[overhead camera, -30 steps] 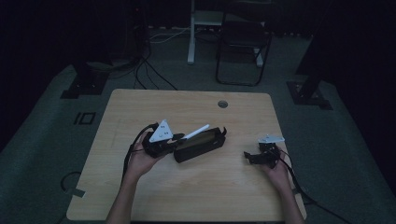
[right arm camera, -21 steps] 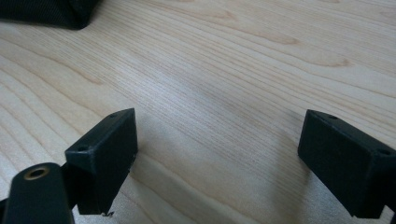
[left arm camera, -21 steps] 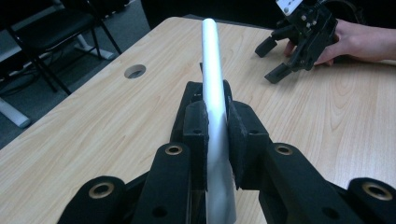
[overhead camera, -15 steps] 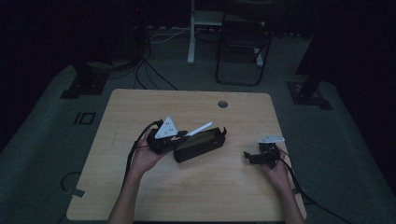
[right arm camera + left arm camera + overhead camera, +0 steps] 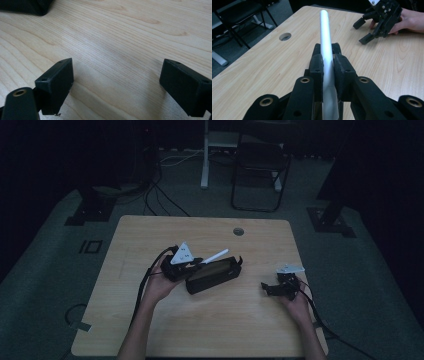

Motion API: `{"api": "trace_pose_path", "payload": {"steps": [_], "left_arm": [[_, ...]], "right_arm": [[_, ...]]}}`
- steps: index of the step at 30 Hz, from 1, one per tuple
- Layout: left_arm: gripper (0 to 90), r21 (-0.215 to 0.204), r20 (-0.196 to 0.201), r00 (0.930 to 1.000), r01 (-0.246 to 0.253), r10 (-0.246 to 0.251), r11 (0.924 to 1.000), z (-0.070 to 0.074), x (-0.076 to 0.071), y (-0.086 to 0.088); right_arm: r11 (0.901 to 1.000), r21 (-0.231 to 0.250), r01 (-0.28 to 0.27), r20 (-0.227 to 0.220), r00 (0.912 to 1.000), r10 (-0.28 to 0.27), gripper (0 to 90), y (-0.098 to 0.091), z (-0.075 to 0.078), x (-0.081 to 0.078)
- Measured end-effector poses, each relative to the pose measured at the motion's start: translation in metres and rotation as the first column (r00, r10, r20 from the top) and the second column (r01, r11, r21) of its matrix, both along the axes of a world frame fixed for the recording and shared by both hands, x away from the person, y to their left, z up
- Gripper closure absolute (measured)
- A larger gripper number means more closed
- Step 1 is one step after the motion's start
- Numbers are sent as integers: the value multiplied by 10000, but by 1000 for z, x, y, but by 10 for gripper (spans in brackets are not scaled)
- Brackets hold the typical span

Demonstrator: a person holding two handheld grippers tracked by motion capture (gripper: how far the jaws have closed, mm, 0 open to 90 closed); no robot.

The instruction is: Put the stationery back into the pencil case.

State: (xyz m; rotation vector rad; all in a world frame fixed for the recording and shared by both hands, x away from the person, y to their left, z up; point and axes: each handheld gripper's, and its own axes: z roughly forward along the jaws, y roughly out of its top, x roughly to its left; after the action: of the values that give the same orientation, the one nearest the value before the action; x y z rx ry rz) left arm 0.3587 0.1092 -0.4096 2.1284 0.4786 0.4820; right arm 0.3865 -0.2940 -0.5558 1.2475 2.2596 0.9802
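My left gripper (image 5: 198, 262) is shut on a white rod (image 5: 215, 256), which sticks out to the right over a long black case (image 5: 212, 276) lying mid-table. In the left gripper view the rod (image 5: 325, 32) runs straight out from between the black pads (image 5: 318, 66) of the gripper (image 5: 327, 51), above bare wood. My right gripper (image 5: 268, 288) rests low on the table at the right, held by a hand, its jaws wide apart with nothing between them. It is also seen, open, in the left gripper view (image 5: 362, 32) and in its own view (image 5: 117, 80).
The wooden table (image 5: 150, 335) has a round cable hole (image 5: 238, 231) near its far edge. A corner of the black case (image 5: 27, 7) lies ahead of the right gripper. A chair (image 5: 257, 170) and cables (image 5: 165, 200) are on the floor beyond the table.
My left gripper has shifted slightly right and away with the white rod in it. The right gripper has stayed put.
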Motion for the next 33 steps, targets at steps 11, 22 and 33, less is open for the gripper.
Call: {"api": "trace_pose_path", "payload": {"steps": [11, 22, 33], "left_arm": [[785, 37, -238, 9997, -2, 2, 10000, -6, 8, -2], [785, 85, -552, 9984, -78, 83, 9999, -15, 17, -3], [785, 134, -692, 9975, -124, 133, 9998, -20, 22, -5]], "right_arm": [[10000, 3, 1, -5, 10000, -1, 120, 0, 0, 0], [10000, 14, 7, -7, 10000, -7, 120, 0, 0, 0], [10000, 12, 9, -2, 10000, -9, 120, 0, 0, 0]]}}
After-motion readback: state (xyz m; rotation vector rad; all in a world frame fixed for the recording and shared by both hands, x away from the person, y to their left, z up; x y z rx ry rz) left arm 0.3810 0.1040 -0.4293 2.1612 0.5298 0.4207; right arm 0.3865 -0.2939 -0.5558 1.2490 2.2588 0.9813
